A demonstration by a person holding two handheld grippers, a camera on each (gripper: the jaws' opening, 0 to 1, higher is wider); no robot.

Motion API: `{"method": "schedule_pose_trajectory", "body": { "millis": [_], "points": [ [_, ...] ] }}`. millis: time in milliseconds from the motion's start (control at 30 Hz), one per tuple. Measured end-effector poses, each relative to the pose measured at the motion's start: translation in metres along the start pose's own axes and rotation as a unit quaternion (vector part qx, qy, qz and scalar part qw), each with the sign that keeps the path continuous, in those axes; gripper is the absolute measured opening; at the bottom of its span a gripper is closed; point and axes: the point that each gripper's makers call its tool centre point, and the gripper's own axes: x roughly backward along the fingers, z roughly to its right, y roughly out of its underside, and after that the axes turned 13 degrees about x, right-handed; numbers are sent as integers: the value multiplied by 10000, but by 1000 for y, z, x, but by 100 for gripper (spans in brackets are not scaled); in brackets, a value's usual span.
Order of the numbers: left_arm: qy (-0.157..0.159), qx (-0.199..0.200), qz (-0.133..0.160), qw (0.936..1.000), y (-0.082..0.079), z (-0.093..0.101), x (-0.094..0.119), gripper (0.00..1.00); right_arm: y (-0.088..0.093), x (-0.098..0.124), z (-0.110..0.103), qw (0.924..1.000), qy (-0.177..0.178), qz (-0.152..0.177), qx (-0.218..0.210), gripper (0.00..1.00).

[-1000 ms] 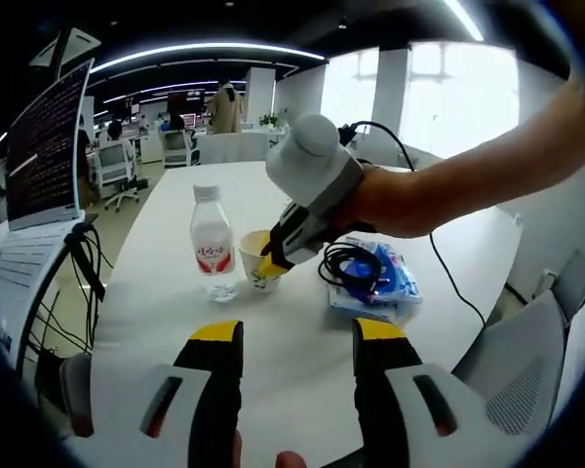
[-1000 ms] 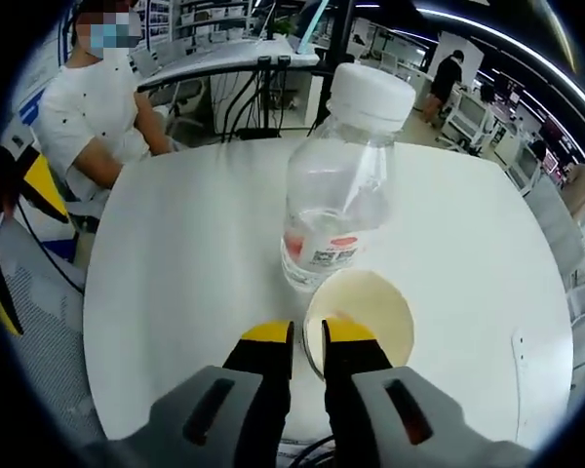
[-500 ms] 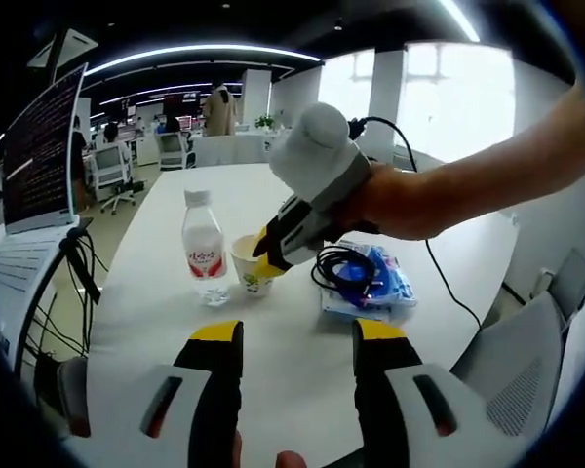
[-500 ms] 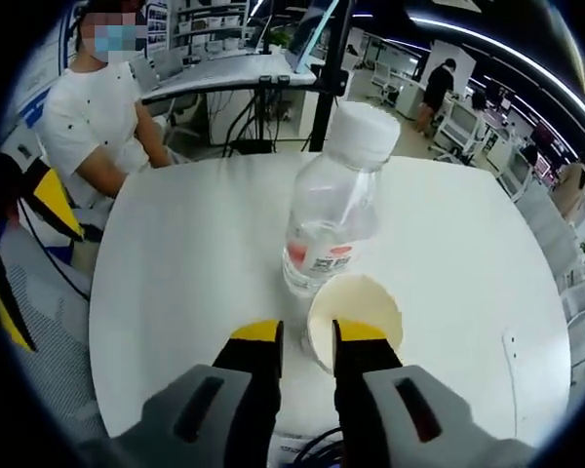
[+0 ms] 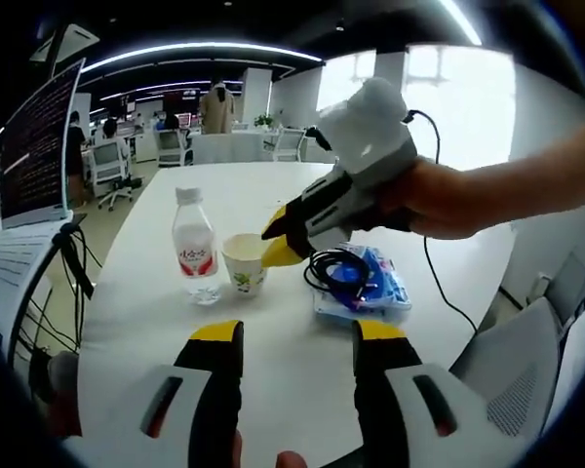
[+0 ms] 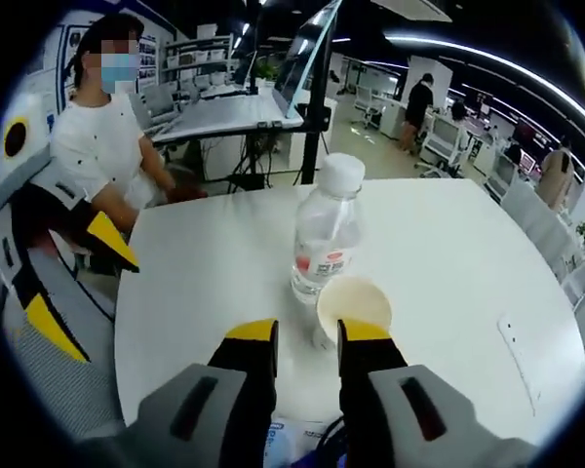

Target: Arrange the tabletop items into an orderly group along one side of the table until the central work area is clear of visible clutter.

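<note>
Across the white round table [image 5: 273, 341], the right gripper [image 6: 305, 333] is backing off open-jawed, leaving the cream paper cup [image 6: 354, 304] beside the clear plastic water bottle [image 6: 325, 239] just ahead, while the left gripper [image 5: 297, 333] is hovering open.

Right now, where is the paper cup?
In the left gripper view the cup stands mid-table between the bottle and the blue packet; in the right gripper view it sits just beyond the right gripper.

Bright window glare, ceiling light strips, fisheye-warped edges
</note>
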Motion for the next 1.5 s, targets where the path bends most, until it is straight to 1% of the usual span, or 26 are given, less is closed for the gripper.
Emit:
{"method": "schedule_pose_trajectory", "body": {
  "millis": [100, 167, 400, 533, 767, 1067, 1267, 1300, 1500],
  "points": [
    [24, -9, -18, 10000, 1, 4, -2, 44, 1, 12, -7, 10000, 44, 68, -37, 23],
    [44, -20, -39, 10000, 2, 7, -3, 44, 2, 22, -11, 9997, 113, 137, -158, 23],
    [121, -40, -98, 9999, 1, 17, -10, 44, 13, 47, -20, 9990, 266, 201, -310, 22],
    [165, -47, -113, 9998, 0, 24, -14, 44, 24, 60, -25, 9987, 341, 167, -354, 22],
    [237, -65, -155, 9996, 1, 35, -21, 44, 50, 85, -30, 9966, 526, 93, -626, 22],
    [328, -94, -205, 9992, 2, 52, -31, 44, 80, 109, -34, 9932, 690, 12, -938, 21],
    [360, -100, -252, 9990, 5, 60, -37, 44, 100, 124, -35, 9896, 813, -26, -1187, 21],
    [360, -99, -255, 9990, 5, 61, -37, 44, 105, 128, -34, 9881, 858, -25, -1277, 21],
    [408, -135, -277, 9987, 4, 69, -41, 44, 120, 142, -31, 9819, 1053, 9, -1576, 21]
  ]
}}
